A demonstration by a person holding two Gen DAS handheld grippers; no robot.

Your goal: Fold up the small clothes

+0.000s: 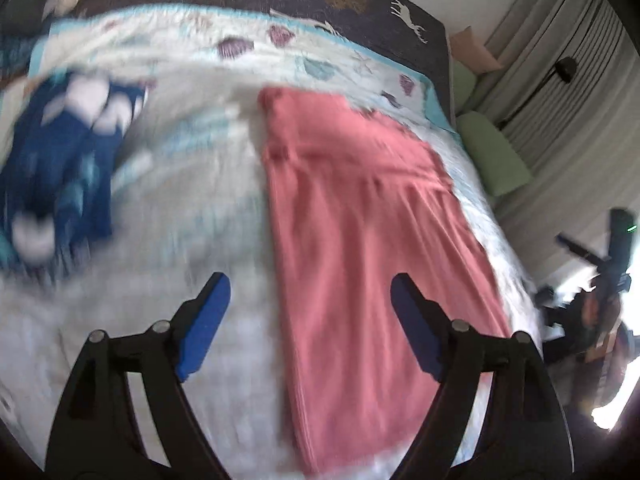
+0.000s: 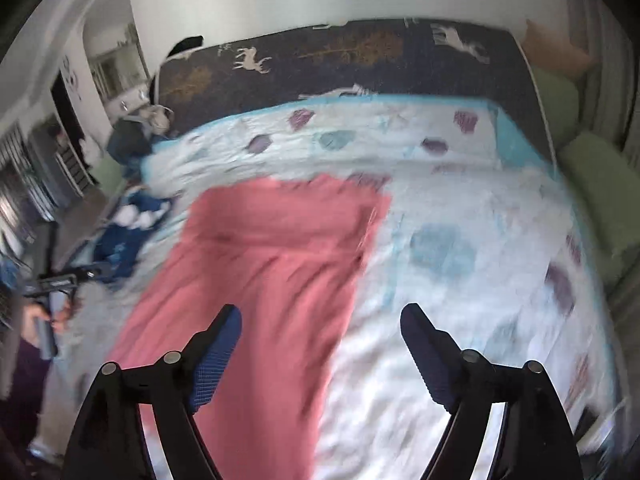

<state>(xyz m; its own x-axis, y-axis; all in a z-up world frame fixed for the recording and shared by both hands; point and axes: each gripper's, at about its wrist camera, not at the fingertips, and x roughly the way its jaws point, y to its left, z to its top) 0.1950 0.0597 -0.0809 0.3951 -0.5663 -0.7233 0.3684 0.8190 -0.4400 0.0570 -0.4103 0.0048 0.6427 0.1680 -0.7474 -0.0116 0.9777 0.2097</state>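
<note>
A pink garment (image 1: 360, 216) lies flat on the bed as a long folded strip; it also shows in the right wrist view (image 2: 264, 264). My left gripper (image 1: 310, 286) is open and empty, hovering above the strip's near left edge. My right gripper (image 2: 320, 316) is open and empty, hovering above the strip's near right edge. A crumpled blue and white garment (image 1: 64, 168) lies on the bed to the left; it also shows in the right wrist view (image 2: 124, 232). Both views are motion-blurred.
The bed has a white quilt (image 2: 460, 240) with teal and purple shell prints and a dark deer-print blanket (image 2: 360, 60) at the far end. Green cushions (image 1: 496, 152) lie beside the bed on the right. The other hand-held gripper (image 2: 56, 280) shows at the left edge.
</note>
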